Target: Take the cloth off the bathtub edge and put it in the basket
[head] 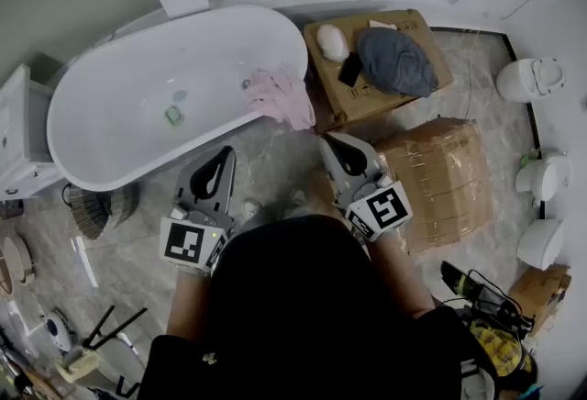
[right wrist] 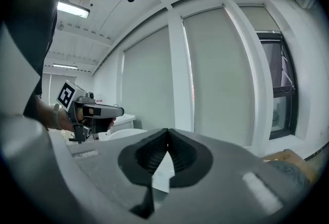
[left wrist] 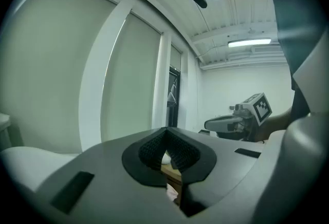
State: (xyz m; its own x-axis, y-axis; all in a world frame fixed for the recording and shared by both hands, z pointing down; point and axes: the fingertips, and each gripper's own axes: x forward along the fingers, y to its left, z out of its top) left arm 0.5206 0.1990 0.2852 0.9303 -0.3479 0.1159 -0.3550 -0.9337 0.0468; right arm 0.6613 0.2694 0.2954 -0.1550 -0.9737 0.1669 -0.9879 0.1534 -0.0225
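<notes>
A pink cloth (head: 281, 97) hangs crumpled over the right-hand rim of the white bathtub (head: 138, 114). A woven basket (head: 103, 209) stands on the floor by the tub's near left side. My left gripper (head: 222, 158) is held in the air in front of the tub, shut and empty, short of the cloth. My right gripper (head: 331, 144) is level with it on the right, also shut with nothing in it. The left gripper view shows shut jaw tips (left wrist: 165, 135) and the right gripper (left wrist: 240, 119) beside them. In the right gripper view the tips (right wrist: 167, 136) meet too.
An open cardboard box (head: 415, 22) behind the cloth carries a grey cloth (head: 396, 59), a white object (head: 333, 41) and a black one. A taped box (head: 440, 178) is on my right. White toilets (head: 537, 79) line the right wall. Tools lie at lower left.
</notes>
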